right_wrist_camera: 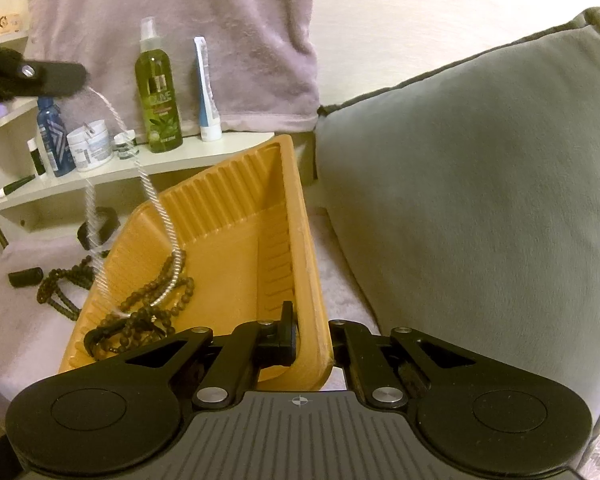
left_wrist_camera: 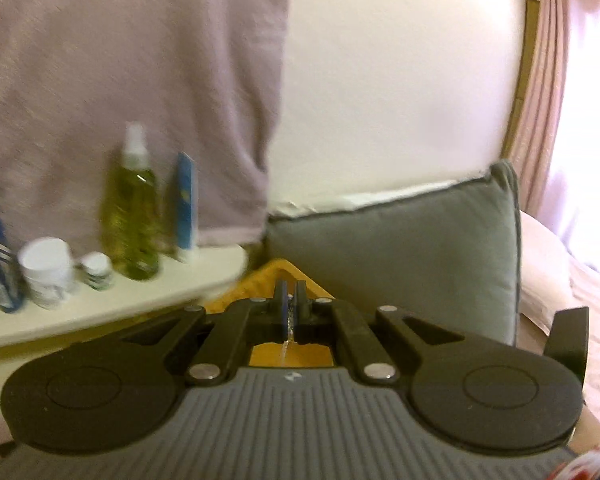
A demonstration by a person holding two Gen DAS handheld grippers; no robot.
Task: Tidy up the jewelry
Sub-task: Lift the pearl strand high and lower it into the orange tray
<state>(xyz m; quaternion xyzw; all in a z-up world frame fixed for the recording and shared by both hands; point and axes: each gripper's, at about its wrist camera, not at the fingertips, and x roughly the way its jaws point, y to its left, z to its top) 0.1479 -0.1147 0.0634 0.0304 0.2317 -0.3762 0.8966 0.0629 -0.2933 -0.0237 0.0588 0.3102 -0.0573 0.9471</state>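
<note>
Left hand-held gripper [left_wrist_camera: 291, 300] has its jaws pinched right together on a thin silver chain [right_wrist_camera: 156, 204], w/ the strand running down between the pads. In the right wrist view it sits upper left, and the chain hangs from it in a long loop, low end draped into the yellow tray [right_wrist_camera: 236, 240] among the dark beads.

Right hand-held gripper [right_wrist_camera: 296, 336] is clamped tight on the tray's near rim, one finger inside the wall, the other outside (so the tray is tipped up on edge, resting against the grey cushion [right_wrist_camera: 480, 184]).

Handling, as a judgement: the chain is light, limp, twisted-rope type, so it'll swing and snag. It looks threaded through the dark bead strand [right_wrist_camera: 156, 300] in the tray, and a quick pull could drag beads out or kink it. Best hold is near one end or a clasp, not mid-loop. A second bead strand [right_wrist_camera: 60, 284] lies on the bed cover, left of the tray; those beads are heavier, roll easily, better scooped by a bunch. Tray is stiff plastic, ribbed, ok at the rim.
</note>
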